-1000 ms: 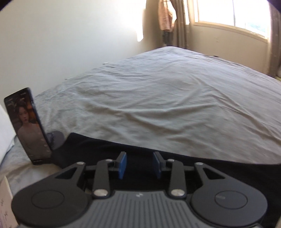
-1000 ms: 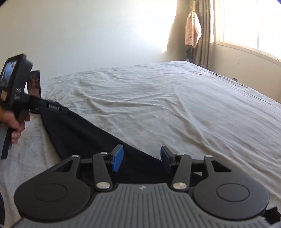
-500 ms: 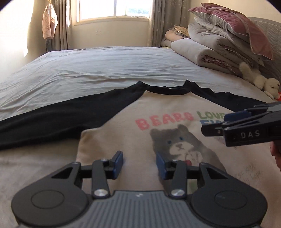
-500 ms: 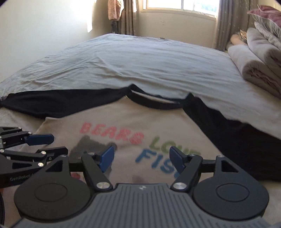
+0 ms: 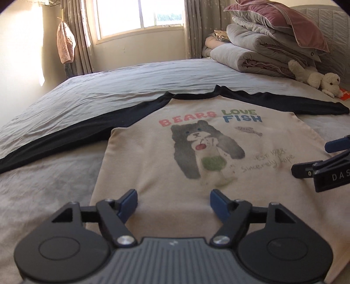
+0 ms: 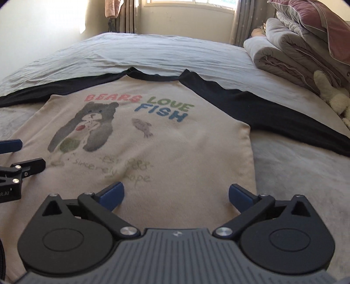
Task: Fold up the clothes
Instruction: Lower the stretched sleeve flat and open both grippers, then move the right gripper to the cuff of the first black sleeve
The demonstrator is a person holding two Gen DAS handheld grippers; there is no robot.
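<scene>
A beige shirt (image 5: 157,166) (image 6: 170,153) with black sleeves, a bear print and the words BEARS LOVE FISH lies flat and face up on the grey bed (image 5: 109,87). My left gripper (image 5: 174,204) hovers over the shirt's lower left part, its jaws opening with nothing between them. My right gripper (image 6: 176,196) hangs over the lower right part near the side seam, its jaws also opening wide and empty. Each gripper's fingers show at the edge of the other's view: the right one's fingers (image 5: 306,170), the left one's fingers (image 6: 30,166).
Folded quilts and a pink pillow (image 5: 273,43) are stacked at the bed's right head end, with a white plush toy (image 5: 317,78) in front. A window (image 5: 140,15) and curtains stand behind the bed. A pink garment (image 5: 65,45) hangs at the left.
Both views swung from the bed's left side and a black sleeve to the shirt's front. Both grippers spread their jaws wider and now sit side by side over the lower part of the shirt.
</scene>
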